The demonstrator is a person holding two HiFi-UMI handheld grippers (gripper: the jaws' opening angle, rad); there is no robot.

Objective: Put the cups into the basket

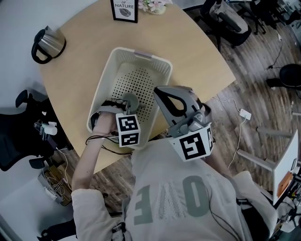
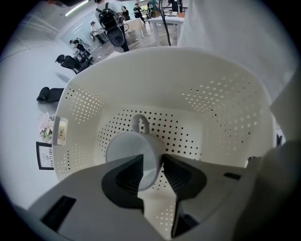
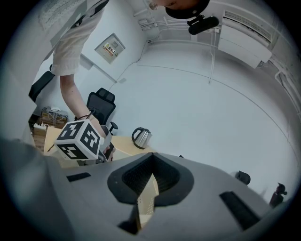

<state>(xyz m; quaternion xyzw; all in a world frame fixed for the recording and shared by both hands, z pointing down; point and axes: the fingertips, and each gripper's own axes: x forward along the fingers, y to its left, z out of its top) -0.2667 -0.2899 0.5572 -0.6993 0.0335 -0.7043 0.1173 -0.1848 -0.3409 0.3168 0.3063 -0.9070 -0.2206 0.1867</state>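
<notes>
The left hand-held gripper [image 2: 153,159] reaches down into the basket [image 2: 225,94] with its jaws wide. A grey cup [image 2: 134,150] lies on its side on the perforated floor just past the tips, handle toward the far wall, and the pads do not press on it. The right hand-held gripper [image 3: 151,156] hangs over the basket's right rim, jaws closed together with nothing between them. Only the left gripper view shows the cup clearly; the head view gives just a grey round shape under that gripper. A small label [image 2: 60,131] sits on the basket's left wall, its print too small to read. The basket stands at the near edge of the round wooden surface [image 1: 197,52]. At the far edge stands a black-framed sign [image 1: 124,9] reading "OF NATURE", with flowers [image 1: 153,5] just beside it. A steel kettle [image 1: 47,43] stands at the left edge. The right gripper view shows that kettle against a white wall, plus a black office chair [image 3: 101,106] which the left gripper view does not show.
</notes>
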